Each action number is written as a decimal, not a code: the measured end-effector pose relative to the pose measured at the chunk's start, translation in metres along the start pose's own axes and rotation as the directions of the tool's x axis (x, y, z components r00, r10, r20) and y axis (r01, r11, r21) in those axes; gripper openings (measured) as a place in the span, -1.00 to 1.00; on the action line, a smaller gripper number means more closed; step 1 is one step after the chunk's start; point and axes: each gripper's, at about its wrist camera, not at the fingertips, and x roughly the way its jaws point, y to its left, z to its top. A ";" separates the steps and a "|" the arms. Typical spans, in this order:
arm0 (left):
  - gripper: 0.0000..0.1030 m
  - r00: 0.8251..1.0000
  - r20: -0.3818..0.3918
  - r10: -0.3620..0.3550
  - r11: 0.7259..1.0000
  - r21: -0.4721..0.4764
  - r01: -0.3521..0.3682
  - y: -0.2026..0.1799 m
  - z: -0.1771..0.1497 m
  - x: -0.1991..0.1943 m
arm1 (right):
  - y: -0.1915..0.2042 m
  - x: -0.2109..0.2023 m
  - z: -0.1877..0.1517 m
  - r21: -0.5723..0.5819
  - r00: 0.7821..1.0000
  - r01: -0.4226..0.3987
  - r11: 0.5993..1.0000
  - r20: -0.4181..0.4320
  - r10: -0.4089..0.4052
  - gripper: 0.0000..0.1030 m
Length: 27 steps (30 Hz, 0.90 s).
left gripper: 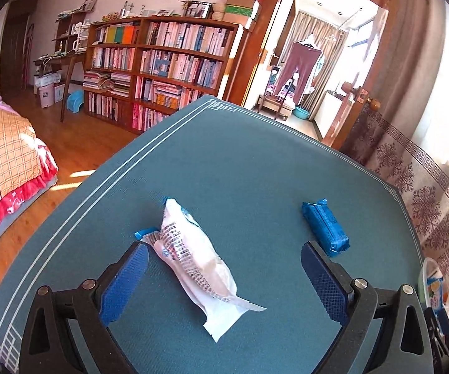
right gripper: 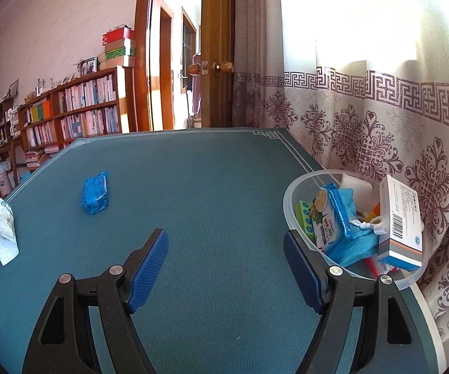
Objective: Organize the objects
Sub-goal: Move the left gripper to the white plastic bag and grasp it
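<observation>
My left tongs (left gripper: 224, 261) are spread wide astride the crinkled white printed plastic packet (left gripper: 198, 265) on the teal felt table (left gripper: 240, 162), positioned to pinch it. The blue foil packet (left gripper: 325, 227) lies at two o'clock. My right tongs (right gripper: 226, 249), spread and empty, hover beside the clear plastic bowl (right gripper: 296, 187), evidently the collection point.

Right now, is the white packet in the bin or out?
Out. The white packet lies flat on the table, between the open left gripper fingers, ungrasped.

A packet (left gripper: 193, 258) lies on the table (left gripper: 240, 162), a smaller pack (left gripper: 325, 227) well to its right. The bowl (right gripper: 296, 187) (holding a box (right gripper: 400, 221) and pouches) sits at the table's right edge, against the curtain (right gripper: 380, 109).
</observation>
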 end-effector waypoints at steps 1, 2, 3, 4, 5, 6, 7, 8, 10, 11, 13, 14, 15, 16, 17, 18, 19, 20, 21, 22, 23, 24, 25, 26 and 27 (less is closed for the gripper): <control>0.95 1.000 0.001 0.017 1.000 -0.012 -0.017 0.003 0.000 0.003 | 0.001 0.000 0.000 -0.002 1.000 -0.002 1.000 -0.001 0.002 0.50; 0.95 0.999 -0.004 0.033 0.999 -0.018 -0.033 0.005 0.000 0.007 | 0.001 0.001 0.000 -0.003 1.000 -0.003 1.000 -0.003 0.003 0.50; 0.95 0.999 -0.011 0.046 0.999 -0.022 -0.046 0.007 0.000 0.011 | 0.002 0.001 0.000 -0.004 1.000 -0.004 1.000 -0.003 0.004 0.50; 0.95 0.998 -0.018 0.057 0.998 -0.027 -0.058 0.008 0.000 0.015 | 0.002 0.001 0.000 -0.004 1.000 -0.004 1.000 -0.004 0.004 0.50; 0.95 0.997 -0.028 0.069 0.997 -0.034 -0.070 0.009 0.000 0.021 | 0.002 0.001 -0.001 -0.005 1.000 -0.005 1.000 -0.006 0.004 0.50; 0.95 0.996 -0.042 0.080 0.996 -0.042 -0.081 0.012 0.001 0.026 | 0.003 0.001 -0.001 -0.005 1.000 -0.005 1.000 -0.008 0.005 0.50; 0.95 0.995 -0.059 0.086 0.995 -0.053 -0.089 0.014 0.001 0.032 | 0.003 0.002 -0.001 -0.006 1.000 -0.005 1.000 -0.010 0.005 0.50; 0.95 0.993 -0.073 0.089 0.994 -0.064 -0.094 0.016 0.001 0.038 | 0.003 0.002 -0.001 -0.008 1.000 -0.005 1.000 -0.013 0.005 0.50; 0.93 0.991 -0.104 0.088 0.992 -0.082 -0.097 0.021 0.003 0.048 | 0.005 0.003 -0.001 -0.013 1.000 -0.005 1.000 -0.017 0.005 0.50; 0.91 0.989 -0.119 0.089 0.991 -0.090 -0.100 0.024 0.003 0.053 | 0.006 0.003 -0.002 -0.016 1.000 -0.005 1.000 -0.019 0.005 0.50; 0.75 0.985 -0.147 0.087 0.989 -0.103 -0.102 0.027 0.003 0.061 | 0.008 0.005 -0.002 -0.022 1.000 -0.006 1.000 -0.024 0.005 0.50; 0.71 0.983 -0.163 0.086 0.988 -0.109 -0.105 0.028 0.002 0.065 | 0.008 0.006 -0.001 -0.024 1.000 -0.007 1.000 -0.028 0.007 0.50; 0.64 0.980 -0.179 0.083 0.988 -0.116 -0.105 0.030 0.002 0.069 | 0.008 0.008 -0.001 -0.026 0.999 -0.009 1.000 -0.032 0.008 0.50; 0.57 0.978 -0.191 0.081 0.987 -0.121 -0.106 0.031 0.001 0.071 | 0.009 0.009 -0.001 -0.026 0.999 -0.013 1.000 -0.038 0.012 0.50; 0.57 0.980 -0.178 0.087 0.988 -0.112 -0.108 0.030 0.001 0.070 | 0.011 0.010 -0.001 -0.025 0.999 -0.017 1.000 -0.044 0.015 0.50; 0.57 0.980 -0.178 0.087 0.989 -0.105 -0.107 0.028 0.000 0.069 | 0.012 0.011 0.000 -0.025 0.999 -0.019 0.999 -0.050 0.018 0.50; 0.56 0.980 -0.179 0.085 0.989 -0.102 -0.104 0.027 0.000 0.069 | 0.013 0.013 0.000 -0.027 0.998 -0.021 0.999 -0.055 0.020 0.50; 0.54 0.981 -0.174 0.088 0.990 -0.095 -0.106 0.025 -0.001 0.069 | 0.014 0.015 0.001 -0.029 0.998 -0.024 0.999 -0.061 0.022 0.50; 0.49 0.981 -0.172 0.092 0.990 -0.086 -0.109 0.025 -0.001 0.069 | 0.016 0.016 0.001 -0.031 0.997 -0.028 0.999 -0.066 0.026 0.50; 0.43 0.981 -0.168 0.098 0.991 -0.075 -0.112 0.023 -0.002 0.069 | 0.018 0.018 0.001 -0.034 0.997 -0.033 0.999 -0.072 0.030 0.50; 0.38 0.982 -0.165 0.095 0.992 -0.065 -0.107 0.022 -0.002 0.070 | 0.021 0.020 0.002 -0.036 0.996 -0.040 0.999 -0.079 0.037 0.50; 0.27 0.983 -0.164 0.088 0.994 -0.056 -0.098 0.021 -0.003 0.070 | 0.023 0.022 0.004 -0.037 0.995 -0.050 0.998 -0.087 0.047 0.50; 0.19 0.983 -0.162 0.083 0.995 -0.044 -0.091 0.018 -0.003 0.071 | 0.026 0.024 0.005 -0.034 0.993 -0.064 0.997 -0.097 0.060 0.50; 0.15 0.984 -0.161 0.074 0.996 -0.032 -0.080 0.016 -0.004 0.070 | 0.029 0.027 0.007 -0.030 0.991 -0.081 0.996 -0.109 0.077 0.50; 0.11 0.985 -0.160 0.063 0.998 -0.020 -0.067 0.014 -0.005 0.071 | 0.032 0.030 0.009 -0.025 0.988 -0.100 0.995 -0.121 0.096 0.50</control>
